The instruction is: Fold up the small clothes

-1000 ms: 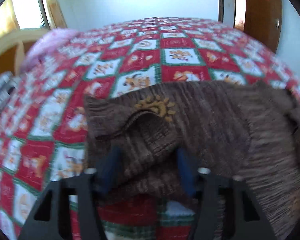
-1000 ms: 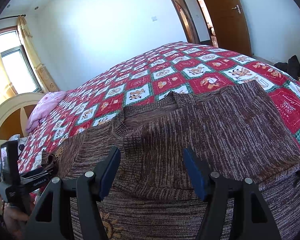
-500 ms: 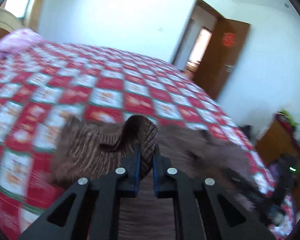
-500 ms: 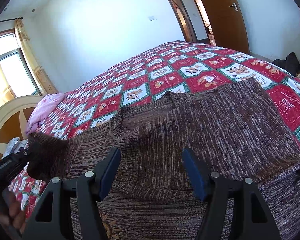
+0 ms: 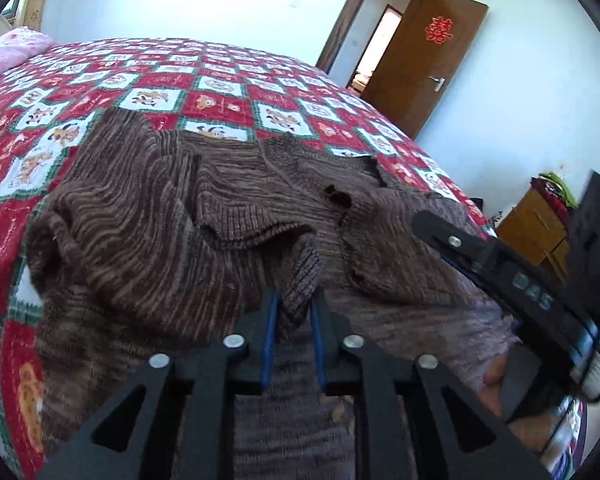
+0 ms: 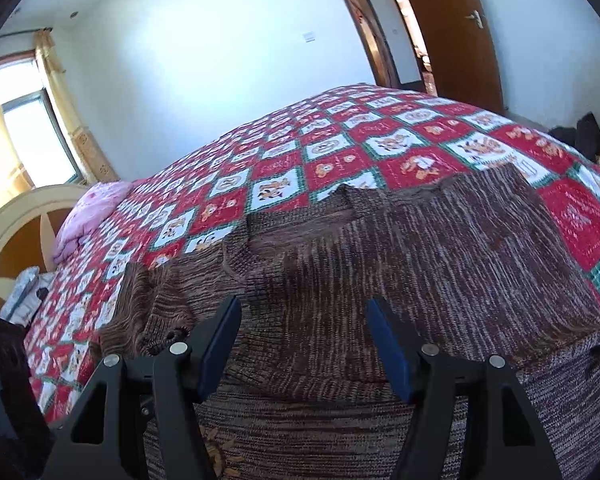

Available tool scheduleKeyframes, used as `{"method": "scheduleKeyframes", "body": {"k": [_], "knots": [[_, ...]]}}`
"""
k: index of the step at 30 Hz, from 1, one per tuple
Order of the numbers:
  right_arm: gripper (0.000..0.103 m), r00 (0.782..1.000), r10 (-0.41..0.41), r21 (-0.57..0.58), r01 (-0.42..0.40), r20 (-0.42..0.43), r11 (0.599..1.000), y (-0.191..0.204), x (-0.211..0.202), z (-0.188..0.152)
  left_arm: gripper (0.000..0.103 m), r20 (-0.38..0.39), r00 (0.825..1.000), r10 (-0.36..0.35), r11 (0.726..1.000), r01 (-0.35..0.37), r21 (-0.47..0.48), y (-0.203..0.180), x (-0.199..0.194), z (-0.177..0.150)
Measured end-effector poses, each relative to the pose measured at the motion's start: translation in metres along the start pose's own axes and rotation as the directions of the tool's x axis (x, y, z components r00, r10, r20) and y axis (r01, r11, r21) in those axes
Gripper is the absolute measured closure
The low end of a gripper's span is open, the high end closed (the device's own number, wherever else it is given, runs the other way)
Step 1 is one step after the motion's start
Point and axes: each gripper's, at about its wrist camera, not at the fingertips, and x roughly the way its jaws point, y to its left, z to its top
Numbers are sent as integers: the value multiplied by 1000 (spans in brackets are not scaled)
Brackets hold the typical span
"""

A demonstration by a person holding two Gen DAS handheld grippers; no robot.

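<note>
A brown striped knit sweater [image 5: 148, 240] lies spread on the red patchwork quilt [image 5: 148, 92]. My left gripper [image 5: 294, 308] is shut on the ribbed cuff [image 5: 300, 276] of its left sleeve, which is folded across the sweater's body. In the right wrist view the sweater [image 6: 420, 264] fills the foreground with its collar [image 6: 300, 232] toward the far side. My right gripper [image 6: 304, 340] is open and empty, hovering just above the sweater's middle. The right gripper also shows in the left wrist view [image 5: 500, 272], held in a hand.
A pink pillow [image 6: 88, 216] and a cream headboard [image 6: 8, 224] are at the bed's left end. A brown door [image 5: 420, 60] stands open beyond the bed. A wooden cabinet [image 5: 536, 224] with clothes on it is at the right.
My left gripper closed on the sleeve cuff and carried it from the left side across onto the sweater's body. My right gripper stayed open and almost still.
</note>
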Motion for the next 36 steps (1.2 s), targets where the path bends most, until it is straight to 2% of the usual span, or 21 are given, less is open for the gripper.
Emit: {"method": "scheduleKeyframes", "body": {"k": [2,4,5,8,10,11,13,14,15,16,18,19,20,21,22,23,25,29,31,33,36], "knots": [[37,1000,-2,-30,2,5,1000,5,-2,0,50,2,1000,-2,1000,2,2,5,-12,-5],[37,1000,2,-64,-1,17,998,10,-6,2,36,34,999,-4,1000,5,-24,19,-29,-9],[37,1000,25,-95,-24,12,995,16,-8,4,35,49,999,13,999,-12,-33,26,-35,-10],[37,994,109,-214,-111,-21,971,46,-9,12,35,77,988,130,990,-125,-71,48,-48,-13],[37,989,133,-335,-145,-58,931,73,-4,12,35,75,985,158,981,-148,-126,65,-47,-17],[37,986,137,-411,-163,-93,897,90,4,10,35,74,984,163,977,-150,-153,71,-46,-20],[37,981,128,-504,-183,-143,844,109,20,2,35,102,978,182,967,-159,-201,82,-46,-27],[37,980,104,-558,-184,-172,809,117,33,-4,35,115,980,161,964,-132,-230,86,-46,-29],[39,977,79,-590,-184,-199,787,122,43,-10,35,123,980,154,963,-121,-239,87,-47,-28],[46,971,54,-616,-189,-232,765,125,54,-16,35,132,980,147,962,-110,-249,88,-47,-29],[50,959,19,-647,-206,-284,734,129,73,-24,35,142,980,140,961,-99,-259,90,-46,-31],[52,960,23,-641,-205,-280,740,130,77,-23,31,145,980,136,962,-96,-254,89,-46,-31],[59,957,38,-615,-215,-287,758,128,79,-19,25,148,981,126,966,-87,-245,88,-46,-32],[82,950,59,-579,-235,-306,781,126,81,-15,24,149,982,119,969,-82,-235,87,-45,-31],[94,940,82,-535,-257,-330,805,124,84,-11,24,149,981,122,970,-86,-229,85,-44,-30],[95,933,102,-485,-269,-344,832,120,86,-8,23,150,981,121,970,-84,-229,86,-47,-31],[97,929,125,-426,-275,-347,862,113,85,-3,23,154,981,114,970,-76,-232,87,-47,-31],[98,933,238,-218,-300,-272,929,83,63,22,23,156,981,117,970,-80,-229,87,-48,-33],[98,931,273,-148,-314,-242,938,68,57,33,23,157,980,120,970,-83,-227,87,-48,-32],[98,939,269,-101,-295,-215,950,52,56,43,23,157,980,122,970,-84,-226,87,-48,-33],[97,944,241,-18,-251,-225,968,26,69,48,23,156,980,127,971,-90,-221,86,-47,-33]]}}
